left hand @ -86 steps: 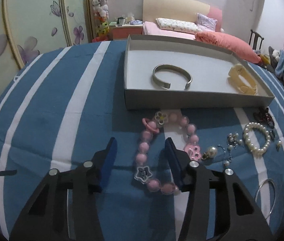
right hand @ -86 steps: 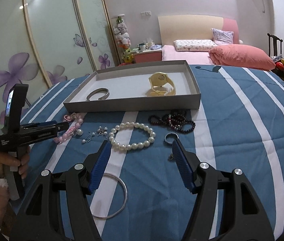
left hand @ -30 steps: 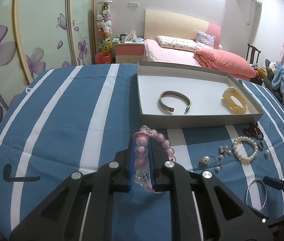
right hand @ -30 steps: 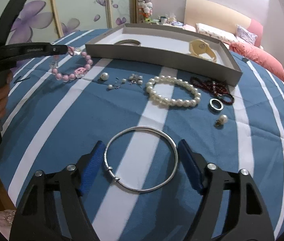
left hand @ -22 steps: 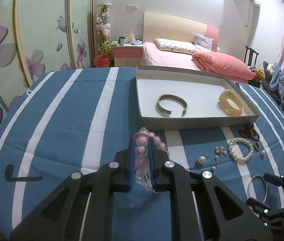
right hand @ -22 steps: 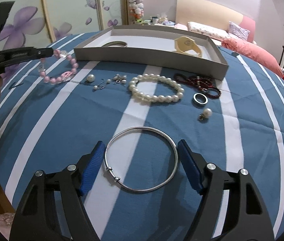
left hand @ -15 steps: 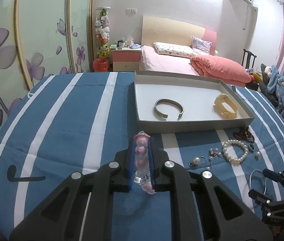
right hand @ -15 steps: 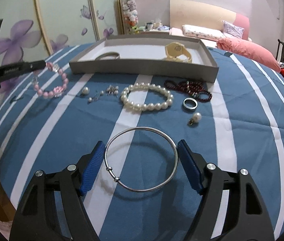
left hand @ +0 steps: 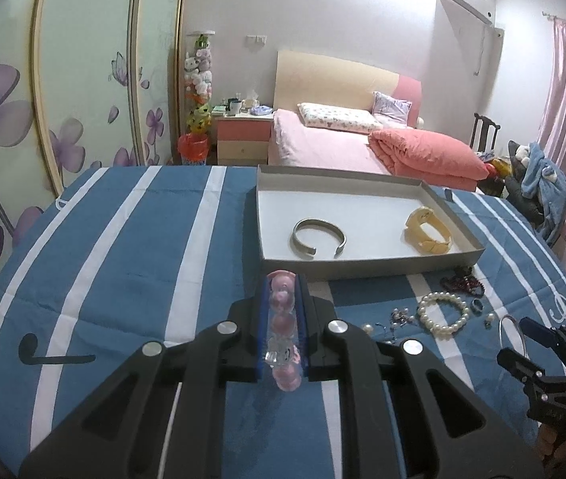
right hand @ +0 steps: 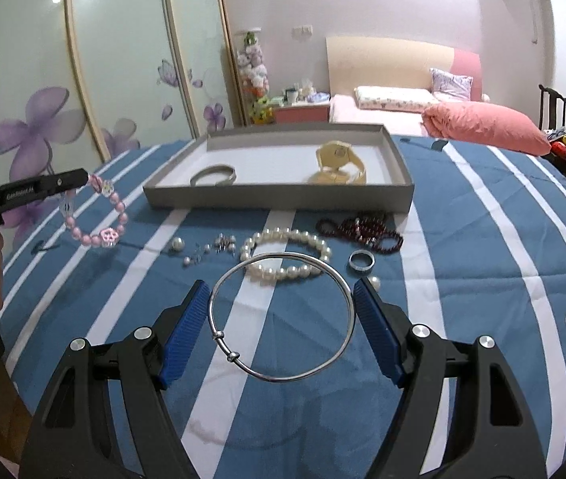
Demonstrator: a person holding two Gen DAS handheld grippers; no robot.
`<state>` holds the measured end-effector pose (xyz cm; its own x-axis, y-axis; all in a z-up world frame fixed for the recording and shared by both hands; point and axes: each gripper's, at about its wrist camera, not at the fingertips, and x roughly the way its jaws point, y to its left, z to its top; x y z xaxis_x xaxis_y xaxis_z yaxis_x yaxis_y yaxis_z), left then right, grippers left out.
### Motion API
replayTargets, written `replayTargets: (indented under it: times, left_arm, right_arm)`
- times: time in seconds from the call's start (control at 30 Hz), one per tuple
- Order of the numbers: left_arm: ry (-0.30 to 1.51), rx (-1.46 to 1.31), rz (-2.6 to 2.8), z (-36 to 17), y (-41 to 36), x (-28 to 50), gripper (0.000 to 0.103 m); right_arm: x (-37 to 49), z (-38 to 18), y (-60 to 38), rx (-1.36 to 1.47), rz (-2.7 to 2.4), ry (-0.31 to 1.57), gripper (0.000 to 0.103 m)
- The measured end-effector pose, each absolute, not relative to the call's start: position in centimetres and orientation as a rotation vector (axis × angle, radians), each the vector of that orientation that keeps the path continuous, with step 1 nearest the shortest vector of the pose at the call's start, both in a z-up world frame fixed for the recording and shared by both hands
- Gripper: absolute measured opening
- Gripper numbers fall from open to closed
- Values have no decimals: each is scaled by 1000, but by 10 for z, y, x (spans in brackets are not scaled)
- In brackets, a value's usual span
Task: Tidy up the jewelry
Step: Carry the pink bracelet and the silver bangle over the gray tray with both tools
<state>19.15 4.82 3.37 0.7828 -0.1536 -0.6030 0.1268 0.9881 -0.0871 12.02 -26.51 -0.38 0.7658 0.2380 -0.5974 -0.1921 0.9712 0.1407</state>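
My left gripper (left hand: 281, 279) is shut on a pink bead bracelet (left hand: 282, 325) and holds it in the air; the bracelet hangs from it in the right wrist view (right hand: 97, 215). My right gripper (right hand: 281, 293) is shut on a thin silver bangle (right hand: 243, 359), lifted above the blue striped cloth; it also shows in the left wrist view (left hand: 532, 339). A grey tray (left hand: 366, 269) ahead holds a silver cuff (left hand: 318, 235) and a cream watch (left hand: 428, 235). The tray (right hand: 275, 199) shows in the right wrist view too.
On the cloth near the tray lie a pearl bracelet (right hand: 284, 255), a dark red bead strand (right hand: 362, 229), a ring (right hand: 360, 260), loose pearl earrings (right hand: 203, 249) and a pearl (right hand: 374, 281). A bed and a nightstand stand behind.
Both grippers have risen: the left lifted the pink bracelet off the cloth, and the right lifted the silver bangle, which now hangs above the pearl bracelet.
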Motion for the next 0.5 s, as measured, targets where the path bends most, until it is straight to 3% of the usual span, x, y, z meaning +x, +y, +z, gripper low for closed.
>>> replayTargets:
  times: [0.5]
  left_arm:
    - [588, -66, -166, 51, 46, 179, 13]
  right_arm:
    - [120, 24, -274, 81, 184, 510, 74]
